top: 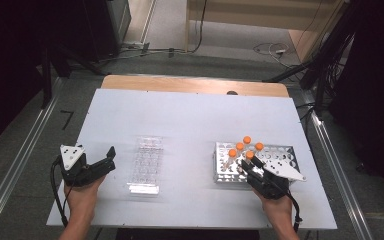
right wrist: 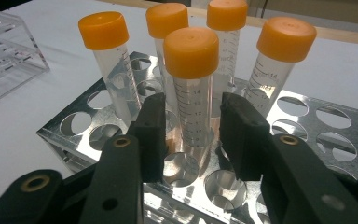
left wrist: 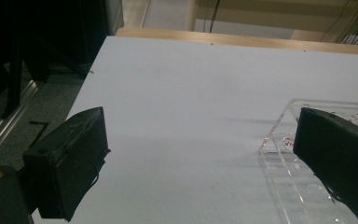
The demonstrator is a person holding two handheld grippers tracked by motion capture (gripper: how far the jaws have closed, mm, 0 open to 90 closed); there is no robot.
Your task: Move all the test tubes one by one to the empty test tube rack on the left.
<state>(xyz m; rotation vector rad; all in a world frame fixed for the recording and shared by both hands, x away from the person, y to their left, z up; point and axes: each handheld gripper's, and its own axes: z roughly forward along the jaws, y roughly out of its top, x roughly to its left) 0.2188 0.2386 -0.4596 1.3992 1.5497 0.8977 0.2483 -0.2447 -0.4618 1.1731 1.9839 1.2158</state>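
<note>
While it stands upright in a hole near the front corner of the metal rack (right wrist: 307, 116), the nearest orange-capped tube (right wrist: 192, 88) sits between the two black jaws of the right gripper (right wrist: 193, 135). The jaws flank its clear, graduated body closely, a sliver of gap showing on each side, so the pads are not clearly pressing on it and the tube is not yet grasped. Four more orange-capped tubes (right wrist: 103, 56) stand upright just behind and beside it, leaving little room to either side of the jaws; the caps are close together but apart. In the high view the right gripper (top: 250, 167) reaches the rack (top: 285, 152) from its near left corner, and the rack's right half shows open holes. The rack lies on the right part of the white table (top: 190, 120), near the front edge and set in from the right edge.

To its left, well apart across a bare strip of table, lies the clear plastic rack (top: 145, 165). The left gripper (top: 102, 162) rests just left of that rack, jaws spread wide with nothing between them; in the left gripper view one jaw overlaps the clear rack's corner (left wrist: 284, 135) and the other sits near the table's left edge. The far half of the table is bare up to the wooden strip (top: 195, 84) along its back edge.
</note>
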